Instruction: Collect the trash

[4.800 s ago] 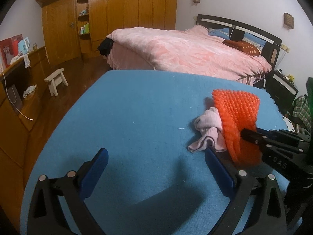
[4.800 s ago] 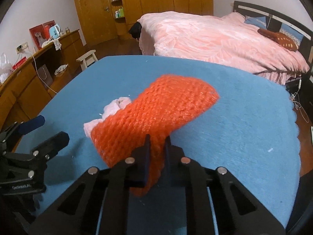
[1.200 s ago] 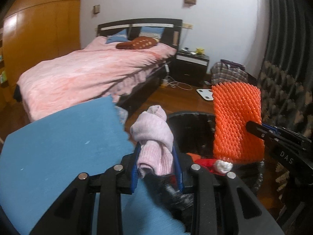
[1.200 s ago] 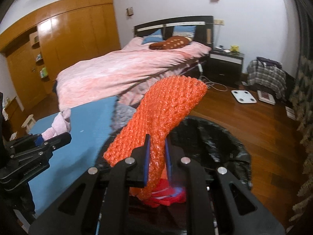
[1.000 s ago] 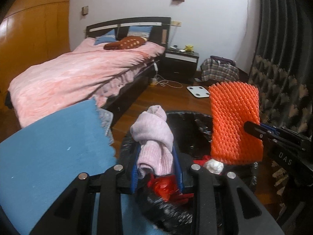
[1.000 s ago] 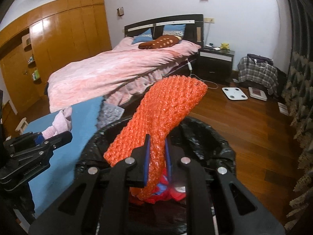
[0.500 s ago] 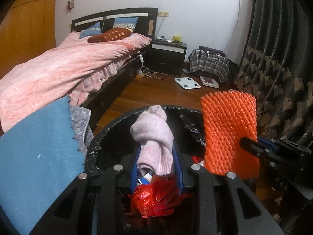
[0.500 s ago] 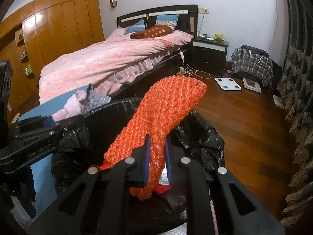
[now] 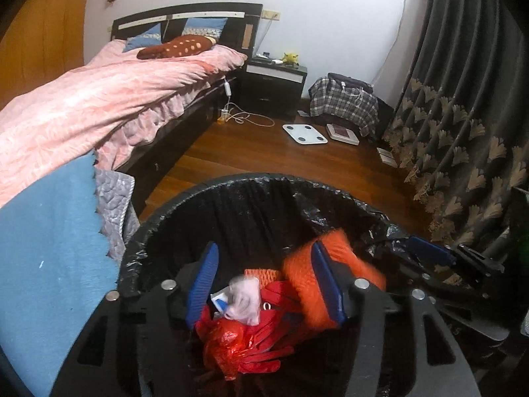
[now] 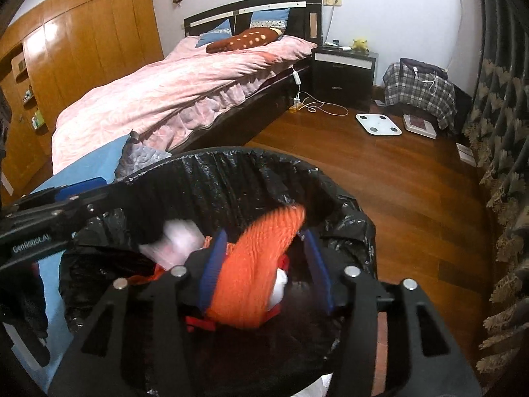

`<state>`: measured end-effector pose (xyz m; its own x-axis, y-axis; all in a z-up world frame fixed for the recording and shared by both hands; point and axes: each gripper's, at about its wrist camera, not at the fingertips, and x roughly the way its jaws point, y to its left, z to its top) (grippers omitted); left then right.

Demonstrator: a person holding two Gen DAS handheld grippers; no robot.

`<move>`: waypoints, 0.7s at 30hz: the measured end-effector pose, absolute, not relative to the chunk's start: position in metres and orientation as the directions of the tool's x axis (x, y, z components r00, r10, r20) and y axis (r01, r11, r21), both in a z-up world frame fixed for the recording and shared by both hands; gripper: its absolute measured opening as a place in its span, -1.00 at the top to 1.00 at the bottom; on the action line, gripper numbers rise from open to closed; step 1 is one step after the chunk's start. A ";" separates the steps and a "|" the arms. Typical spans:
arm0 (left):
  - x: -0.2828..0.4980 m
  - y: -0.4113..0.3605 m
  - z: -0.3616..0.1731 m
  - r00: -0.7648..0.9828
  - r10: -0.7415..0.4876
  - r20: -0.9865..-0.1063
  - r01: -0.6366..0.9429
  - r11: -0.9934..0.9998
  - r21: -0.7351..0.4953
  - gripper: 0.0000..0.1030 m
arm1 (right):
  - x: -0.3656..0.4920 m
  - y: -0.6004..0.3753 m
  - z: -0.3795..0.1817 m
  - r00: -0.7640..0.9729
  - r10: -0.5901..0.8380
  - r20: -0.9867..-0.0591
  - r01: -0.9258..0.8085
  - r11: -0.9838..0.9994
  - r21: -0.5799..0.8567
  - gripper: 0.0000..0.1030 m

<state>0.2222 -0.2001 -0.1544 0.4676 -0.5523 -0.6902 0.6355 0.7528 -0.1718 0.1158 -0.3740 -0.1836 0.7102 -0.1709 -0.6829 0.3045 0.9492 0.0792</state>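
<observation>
Left tool open, blue-padded fingers spread, nothing clamped; directly below and between them a blurred pale pink cloth wad sits over a crinkly red plastic bag inside the bin. Right tool also open, fingers wide apart; orange knobbly foam-net sleeve between them, motion-blurred, leaning toward the left pad, whether it touches can't be told. Both tools hang over one round trash bin lined with a glossy, wrinkled black bag. Left view shows the red bag plus a small white-blue scrap; right view mostly hides these behind the orange sleeve, shows the pink wad as a pale blur left of the tool. Left of the bin: blue fuzzy table cover with scalloped edge, grey quilted cloth under it. Beyond: wood floor, two flat scales, one plaid bag, one black nightstand, one bed with pink cover, patterned dark curtain on right. Wooden wardrobe wall seen clearly in right view only.
</observation>
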 end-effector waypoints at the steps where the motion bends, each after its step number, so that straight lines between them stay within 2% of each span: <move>1: 0.223 -0.198 -0.154 0.470 -0.551 -0.689 0.632 0.756 -0.173 -0.18 | 0.115 -0.376 -0.183 0.712 -0.175 -0.680 0.307 0.949 0.078 -0.17; 3: 0.223 -0.189 -0.150 0.486 -0.545 -0.684 0.620 0.766 -0.170 -0.32 | 0.111 -0.375 -0.180 0.718 -0.185 -0.671 0.312 0.947 0.073 -0.44; 5: 0.224 -0.179 -0.146 0.505 -0.529 -0.681 0.606 0.780 -0.156 -0.62 | 0.108 -0.373 -0.174 0.729 -0.186 -0.659 0.306 0.949 0.071 -0.70; 6: 0.224 -0.173 -0.144 0.521 -0.517 -0.679 0.596 0.790 -0.144 -0.67 | 0.106 -0.372 -0.172 0.734 -0.184 -0.654 0.301 0.951 0.070 -0.77; 9: 0.224 -0.155 -0.136 0.549 -0.490 -0.677 0.576 0.809 -0.119 -0.81 | 0.102 -0.369 -0.164 0.738 -0.167 -0.654 0.291 0.953 0.085 -0.87; 11: 0.222 -0.145 -0.130 0.567 -0.472 -0.675 0.560 0.822 -0.105 -0.89 | 0.096 -0.367 -0.155 0.750 -0.156 -0.643 0.288 0.952 0.105 -0.87; 21: 0.194 -0.094 -0.102 0.629 -0.417 -0.656 0.474 0.875 -0.102 -0.89 | 0.084 -0.332 -0.108 0.799 -0.090 -0.595 0.210 0.968 0.136 -0.91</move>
<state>0.1944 -0.0936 -0.1017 0.6288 -0.4173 -0.6561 0.4740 0.8746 -0.1019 0.0839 -0.3316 -0.1083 0.7990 -0.0902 -0.5945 0.2104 0.9681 0.1360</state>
